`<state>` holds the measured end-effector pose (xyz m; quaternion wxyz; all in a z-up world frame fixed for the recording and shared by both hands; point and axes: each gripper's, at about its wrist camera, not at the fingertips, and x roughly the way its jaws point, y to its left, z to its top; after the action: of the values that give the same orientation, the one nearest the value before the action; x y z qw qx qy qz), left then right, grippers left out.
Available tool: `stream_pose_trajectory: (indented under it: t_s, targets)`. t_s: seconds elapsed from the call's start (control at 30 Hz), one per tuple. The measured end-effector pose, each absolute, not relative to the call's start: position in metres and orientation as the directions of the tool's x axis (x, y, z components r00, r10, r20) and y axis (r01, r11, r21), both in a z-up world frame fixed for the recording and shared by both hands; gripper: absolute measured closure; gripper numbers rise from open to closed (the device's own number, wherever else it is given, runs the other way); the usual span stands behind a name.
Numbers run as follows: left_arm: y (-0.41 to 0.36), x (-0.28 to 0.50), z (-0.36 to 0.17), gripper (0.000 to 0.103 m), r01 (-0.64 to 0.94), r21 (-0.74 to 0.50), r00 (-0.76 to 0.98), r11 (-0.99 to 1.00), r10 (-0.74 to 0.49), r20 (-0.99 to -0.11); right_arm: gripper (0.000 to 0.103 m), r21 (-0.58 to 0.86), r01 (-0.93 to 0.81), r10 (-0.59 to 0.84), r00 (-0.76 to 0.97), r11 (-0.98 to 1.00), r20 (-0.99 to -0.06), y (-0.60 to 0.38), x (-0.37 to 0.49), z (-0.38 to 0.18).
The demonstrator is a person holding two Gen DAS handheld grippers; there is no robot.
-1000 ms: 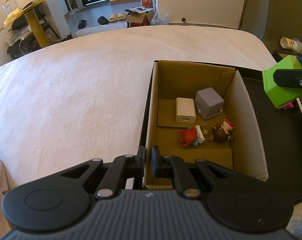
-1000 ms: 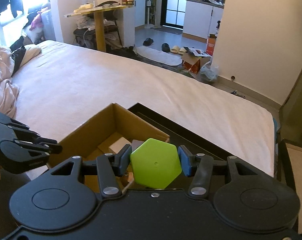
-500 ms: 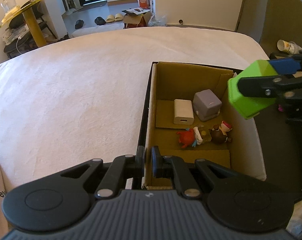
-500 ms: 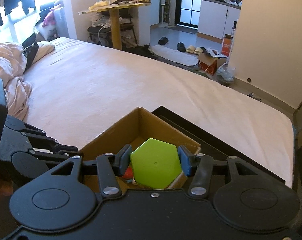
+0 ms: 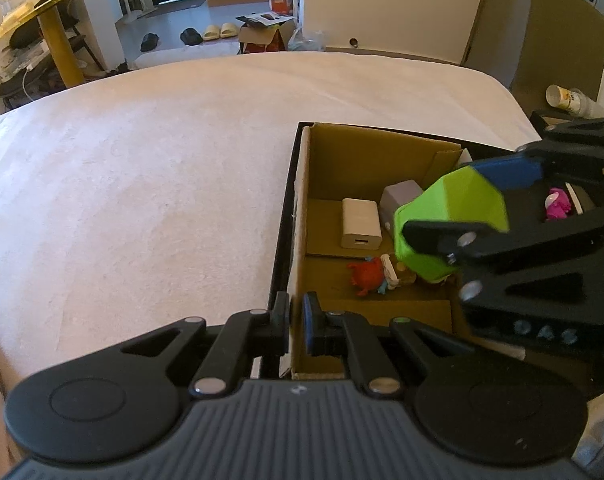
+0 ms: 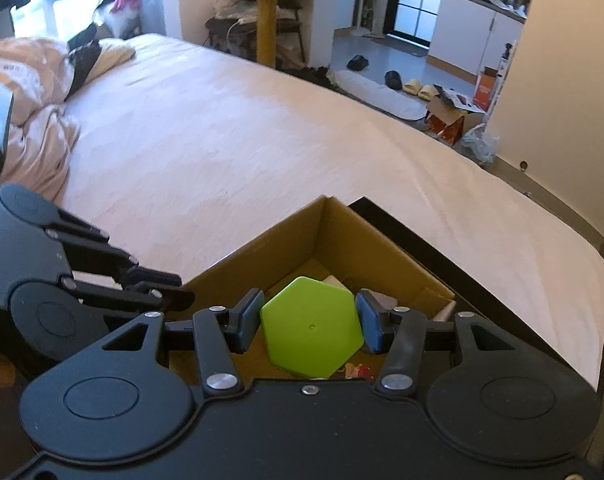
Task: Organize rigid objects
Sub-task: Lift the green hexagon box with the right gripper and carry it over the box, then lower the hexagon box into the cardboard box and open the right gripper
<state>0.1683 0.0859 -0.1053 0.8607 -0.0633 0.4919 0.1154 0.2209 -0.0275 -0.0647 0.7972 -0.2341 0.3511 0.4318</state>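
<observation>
An open cardboard box [image 5: 365, 160] sits on a black tray [image 5: 280, 248] on the bed. In it lie a white charger [image 5: 361, 224], a grey cube [image 5: 399, 196] and a red crab toy [image 5: 365, 276]. My left gripper [image 5: 296, 316] is shut on the box's near left wall. My right gripper [image 6: 311, 326] is shut on a green hexagonal block [image 6: 311, 328]. It hangs over the right half of the box [image 6: 302, 240]. In the left wrist view the green block [image 5: 449, 220] covers another small figure.
A pink toy [image 5: 557, 204] lies on the tray right of the box. The white bed sheet [image 5: 142, 180] spreads left and beyond. A crumpled beige duvet [image 6: 30, 100] lies at the far left. Paper cups [image 5: 569, 98] stand past the bed's right edge.
My right gripper has carried the green block leftward from beside the box to above its inside. The left gripper keeps its hold on the box wall.
</observation>
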Motion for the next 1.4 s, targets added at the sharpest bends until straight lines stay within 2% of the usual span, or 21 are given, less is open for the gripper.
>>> stream_pose_trajectory:
  t_s: [0.67,1.4]
  targets:
    - [0.1,0.163,-0.106,0.097,-0.269,-0.063,0.509,0.961,0.086,-0.857,0.052,-0.029,-0.858,0.506,0.33,0.513,-0.797,-0.004,0.231,-0.079]
    - [0.091,0.164,-0.103,0.097,-0.279,-0.03,0.499,0.96,0.118,-0.859,0.051,-0.03,-0.841,0.512,0.356,0.54,-0.782,-0.018,0.232,-0.068]
